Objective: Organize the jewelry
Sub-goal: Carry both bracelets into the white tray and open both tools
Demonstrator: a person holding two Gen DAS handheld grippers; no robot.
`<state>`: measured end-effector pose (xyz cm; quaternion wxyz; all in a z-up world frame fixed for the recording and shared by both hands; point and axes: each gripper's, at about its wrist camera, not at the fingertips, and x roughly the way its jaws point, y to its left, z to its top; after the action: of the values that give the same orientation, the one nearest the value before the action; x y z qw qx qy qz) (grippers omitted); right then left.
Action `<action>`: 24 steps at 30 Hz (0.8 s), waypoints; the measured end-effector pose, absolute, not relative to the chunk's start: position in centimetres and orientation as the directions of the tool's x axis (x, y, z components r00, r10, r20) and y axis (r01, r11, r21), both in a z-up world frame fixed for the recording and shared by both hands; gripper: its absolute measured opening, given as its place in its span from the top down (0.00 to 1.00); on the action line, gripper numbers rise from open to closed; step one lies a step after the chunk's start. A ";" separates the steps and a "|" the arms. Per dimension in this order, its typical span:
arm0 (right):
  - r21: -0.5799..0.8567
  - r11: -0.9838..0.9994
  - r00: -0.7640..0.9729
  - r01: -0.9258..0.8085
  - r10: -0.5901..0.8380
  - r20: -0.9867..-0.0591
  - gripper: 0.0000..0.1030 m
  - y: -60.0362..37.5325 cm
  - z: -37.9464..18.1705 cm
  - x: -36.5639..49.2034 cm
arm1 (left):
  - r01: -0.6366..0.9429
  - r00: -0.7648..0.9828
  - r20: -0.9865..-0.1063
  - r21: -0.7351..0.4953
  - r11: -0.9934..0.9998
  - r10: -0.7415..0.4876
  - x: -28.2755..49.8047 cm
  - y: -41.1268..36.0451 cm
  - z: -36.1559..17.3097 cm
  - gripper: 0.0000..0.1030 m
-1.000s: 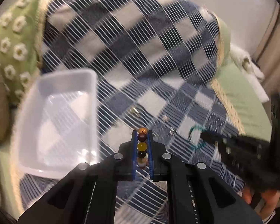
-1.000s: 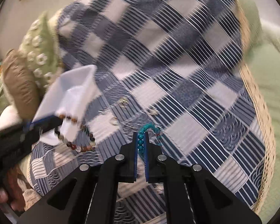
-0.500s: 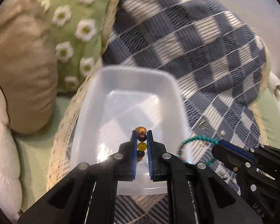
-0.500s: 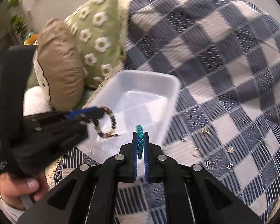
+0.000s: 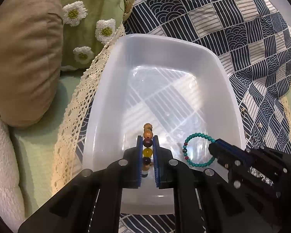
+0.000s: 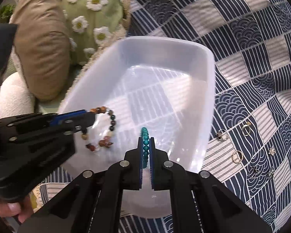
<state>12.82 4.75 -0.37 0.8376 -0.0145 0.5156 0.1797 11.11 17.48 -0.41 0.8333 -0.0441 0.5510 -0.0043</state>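
Both grippers have moved from above the rings on the quilt to above the tray since the earlier frames, each still carrying its bracelet.

The multicolour bead bracelet (image 5: 147, 147) is clamped between the closed jaws of the left gripper (image 5: 147, 141); its free loop hangs over the near left part of the translucent plastic tray (image 5: 114, 89). In the right wrist view the same bracelet (image 6: 103, 130) dangles from the left gripper (image 6: 87, 116), which enters from the left edge.

The turquoise bead bracelet (image 6: 145, 145) is clamped between the closed jaws of the right gripper (image 6: 145, 141). In the left wrist view its loop (image 5: 197, 149) hangs over the near right part of the tray, below the right gripper (image 5: 216, 145).

The tray rests on a blue and white patchwork quilt (image 5: 242, 38). Several small rings (image 6: 236, 156) lie on the quilt to the right of the tray, apart from it. A green daisy cushion (image 5: 87, 19) and a tan cushion (image 5: 25, 48) lie beyond the tray's left side. A person's fingers (image 6: 13, 209) grip the left gripper's handle.
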 end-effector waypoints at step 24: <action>0.133 0.961 0.575 -0.242 0.253 -0.778 0.29 -3.3 9.3 8.9 | -0.073 0.662 -0.746 -0.166 0.983 -0.077 5.0 16.7 9.4 0.28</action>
<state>8.86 -3.33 9.35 0.8874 0.0061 0.4393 0.1393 5.00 16.67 9.36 0.9070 -0.0912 0.4111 -0.0010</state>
